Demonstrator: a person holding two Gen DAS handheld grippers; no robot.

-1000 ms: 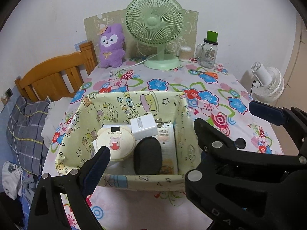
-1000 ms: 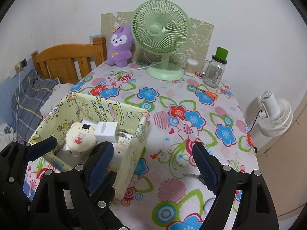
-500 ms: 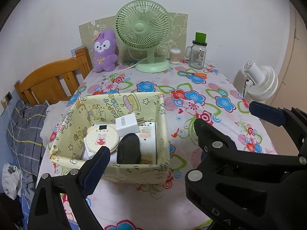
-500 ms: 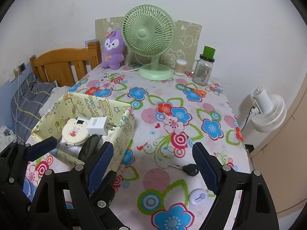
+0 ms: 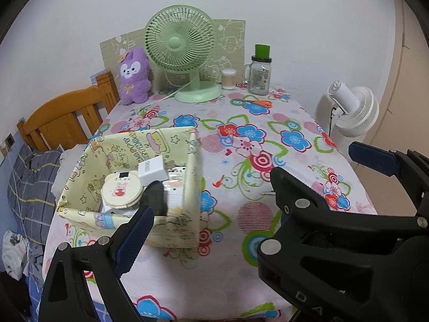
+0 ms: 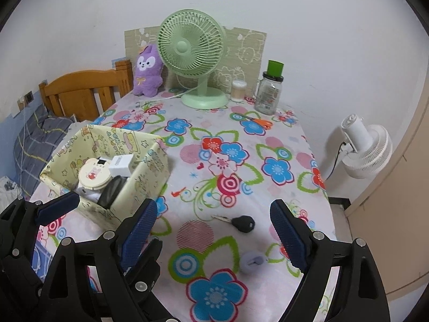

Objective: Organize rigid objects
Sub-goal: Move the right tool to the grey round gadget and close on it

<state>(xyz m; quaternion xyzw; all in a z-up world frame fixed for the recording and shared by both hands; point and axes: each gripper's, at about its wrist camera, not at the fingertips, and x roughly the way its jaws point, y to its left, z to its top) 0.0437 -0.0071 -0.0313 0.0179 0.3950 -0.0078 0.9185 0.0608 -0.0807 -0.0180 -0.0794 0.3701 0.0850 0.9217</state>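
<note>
1. The right gripper hangs spread wide and empty above the near part of the flowered tablecloth.
2. Between its fingers lies a black car key, long axis running left-right, metal blade pointing left toward the box; a small grey round tag lies just nearer.
3. The left gripper is likewise spread, holding nothing.
4. Left of both stands the yellow fabric box, holding a round cream case, a white charger and a dark object.
</note>
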